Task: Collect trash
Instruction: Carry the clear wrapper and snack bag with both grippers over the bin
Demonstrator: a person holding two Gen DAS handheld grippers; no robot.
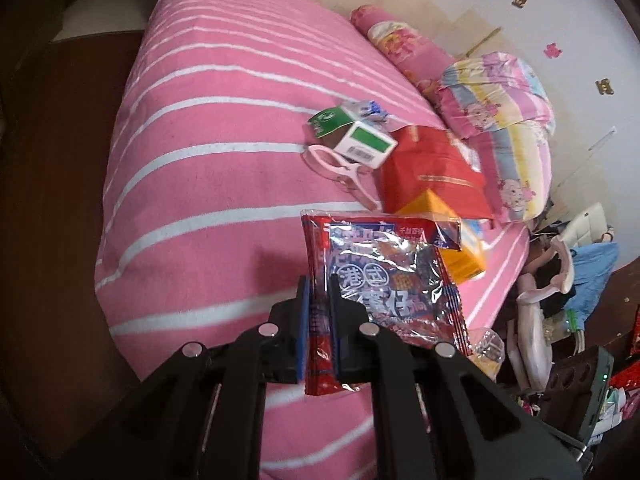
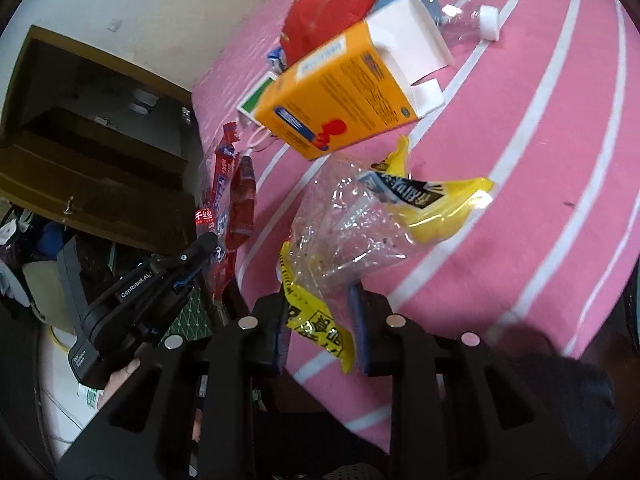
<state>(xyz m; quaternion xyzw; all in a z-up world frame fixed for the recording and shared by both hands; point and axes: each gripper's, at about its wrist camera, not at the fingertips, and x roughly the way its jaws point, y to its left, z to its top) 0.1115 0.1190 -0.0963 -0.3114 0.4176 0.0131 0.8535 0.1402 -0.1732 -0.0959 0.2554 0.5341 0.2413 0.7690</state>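
Red snack wrapper [image 1: 384, 280] is pinched tight in the left gripper [image 1: 318, 320], lifted just above the pink bed [image 1: 200, 160]. The right gripper [image 2: 320, 332] squeezes a yellow and clear bag [image 2: 360, 232]. Both pieces are picked up; next they need a bin, which is not in view. The orange box [image 2: 340, 92] waits on the bed.

Both wrist cameras look steeply down, close over the pink white-striped bedspread [image 1: 208, 152]. Each shares the open orange cardboard box [image 2: 340, 92]: centre-right in the left view, upper centre in the right.

Striped pink bed [image 1: 208, 152] under boxes [image 1: 366, 145], clothespin [image 1: 340, 168].
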